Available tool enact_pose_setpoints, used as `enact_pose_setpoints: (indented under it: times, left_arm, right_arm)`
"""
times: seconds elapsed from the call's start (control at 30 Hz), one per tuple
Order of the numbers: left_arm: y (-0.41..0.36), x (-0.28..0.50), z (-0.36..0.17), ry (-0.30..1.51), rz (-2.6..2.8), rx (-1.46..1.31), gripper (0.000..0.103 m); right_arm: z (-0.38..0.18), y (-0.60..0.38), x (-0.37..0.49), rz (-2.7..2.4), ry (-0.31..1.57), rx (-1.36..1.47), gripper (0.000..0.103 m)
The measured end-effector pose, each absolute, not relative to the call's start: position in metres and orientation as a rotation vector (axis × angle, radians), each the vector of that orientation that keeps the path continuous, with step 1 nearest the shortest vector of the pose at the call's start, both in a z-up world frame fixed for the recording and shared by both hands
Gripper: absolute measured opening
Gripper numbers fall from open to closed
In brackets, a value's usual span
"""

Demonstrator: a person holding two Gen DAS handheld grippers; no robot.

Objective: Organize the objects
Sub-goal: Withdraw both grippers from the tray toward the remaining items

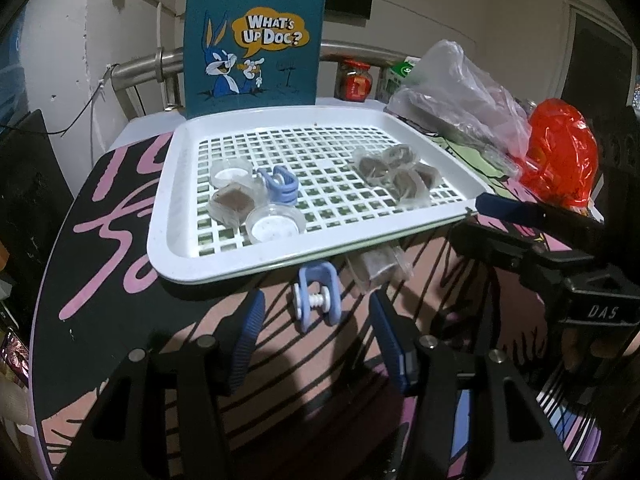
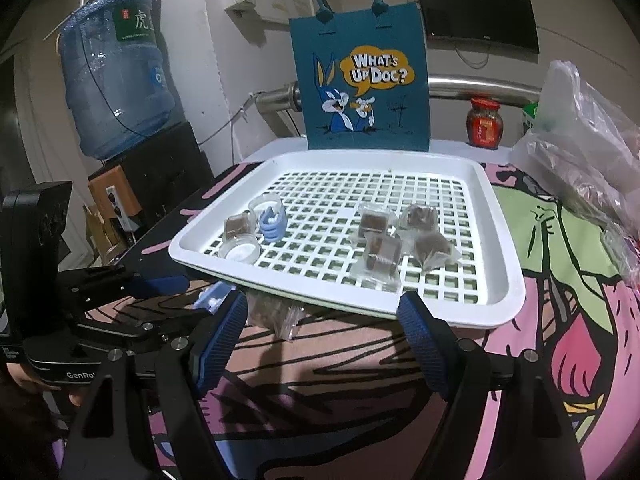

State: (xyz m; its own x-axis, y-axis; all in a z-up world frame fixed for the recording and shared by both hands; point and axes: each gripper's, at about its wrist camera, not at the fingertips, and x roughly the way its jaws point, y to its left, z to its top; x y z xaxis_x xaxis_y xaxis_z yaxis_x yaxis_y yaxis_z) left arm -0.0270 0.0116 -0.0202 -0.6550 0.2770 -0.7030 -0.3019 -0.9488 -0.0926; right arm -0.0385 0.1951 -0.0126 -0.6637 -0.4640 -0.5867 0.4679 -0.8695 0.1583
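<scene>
A white slotted tray (image 1: 280,264) is seen on a bench (image 1: 100,280) covered with a cartoon-printed cloth. Inside the tray, toward its left side, a pale blue clip (image 1: 279,189) lies among two small round lidded cups (image 1: 273,227) and one wrapped brown cube (image 1: 233,203). Toward the tray's right side, a cluster of wrapped brown cubes (image 2: 382,240) is gathered. Just in front of the tray's near rim, a second blue clip (image 1: 316,300) lies on the bench, with a small clear packet (image 1: 378,270) beside it, partly tucked under the rim. The left hand-held gripper (image 1: 320,320) is held open, its fingers on either side of that clip without touching it. The right hand-held gripper (image 2: 324,312) is also held open and empty, in front of the tray's near rim. Behind the tray a teal tote bag (image 2: 362,88) with a cartoon rabbit stands upright. To the tray's right, clear plastic bags (image 1: 460,92) and a red plastic bag (image 1: 560,152) are piled.
</scene>
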Motion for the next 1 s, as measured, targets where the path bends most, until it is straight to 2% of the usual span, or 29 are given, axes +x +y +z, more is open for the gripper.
enact_pose_setpoints:
  times: [0.4,0.5,0.63,1.0]
  left_arm:
    - [0.008,-0.044,-0.030,-0.054,2.550,-1.185,0.052]
    - [0.009,-0.045,-0.031,-0.060,2.531,-1.192,0.035]
    - [0.010,-0.047,-0.033,-0.061,2.520,-1.208,0.026]
    - [0.005,-0.035,-0.026,-0.006,2.571,-1.172,0.026]
  right_arm:
    - [-0.020,0.188,-0.041,-2.451,0.046,0.947,0.078]
    - [-0.022,0.187,-0.042,-2.447,0.053,0.959,0.078]
    - [-0.025,0.184,-0.043,-2.418,0.045,0.987,0.078]
    - [-0.028,0.172,-0.040,-2.377,0.084,1.018,0.078]
